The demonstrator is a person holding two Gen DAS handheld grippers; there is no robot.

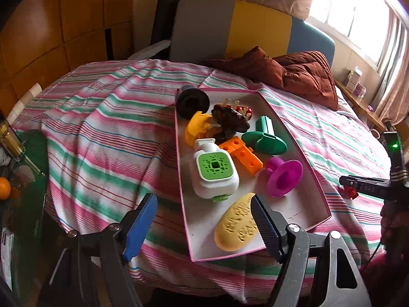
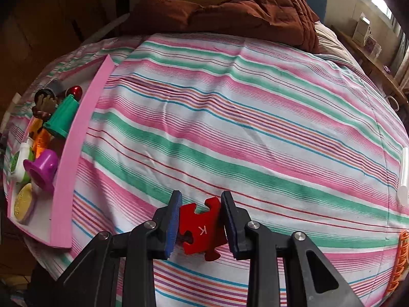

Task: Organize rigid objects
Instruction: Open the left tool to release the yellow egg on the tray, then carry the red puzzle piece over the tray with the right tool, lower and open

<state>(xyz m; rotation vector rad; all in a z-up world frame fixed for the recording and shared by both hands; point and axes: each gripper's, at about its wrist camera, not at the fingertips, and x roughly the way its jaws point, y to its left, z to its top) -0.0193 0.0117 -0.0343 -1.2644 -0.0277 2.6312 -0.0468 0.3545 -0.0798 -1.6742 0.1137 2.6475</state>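
A pink-rimmed white tray (image 1: 301,204) lies on the striped bedspread and holds several toys: a white and green device (image 1: 216,172), a yellow oval piece (image 1: 235,226), a magenta cup shape (image 1: 282,177), orange blocks (image 1: 242,153), a green cone piece (image 1: 265,138), and black and yellow parts. My left gripper (image 1: 204,223) is open, hovering at the tray's near end over the yellow piece. My right gripper (image 2: 200,218) is shut on a red puzzle piece marked K (image 2: 202,230), held over the bedspread to the right of the tray (image 2: 76,168). The right gripper also shows in the left wrist view (image 1: 351,190).
A brown quilt (image 1: 294,74) is bunched at the far end of the bed. An orange toy (image 2: 400,263) and a white tube (image 2: 404,176) lie at the bed's right edge. A green side table with a bottle and an orange (image 1: 5,188) stands left.
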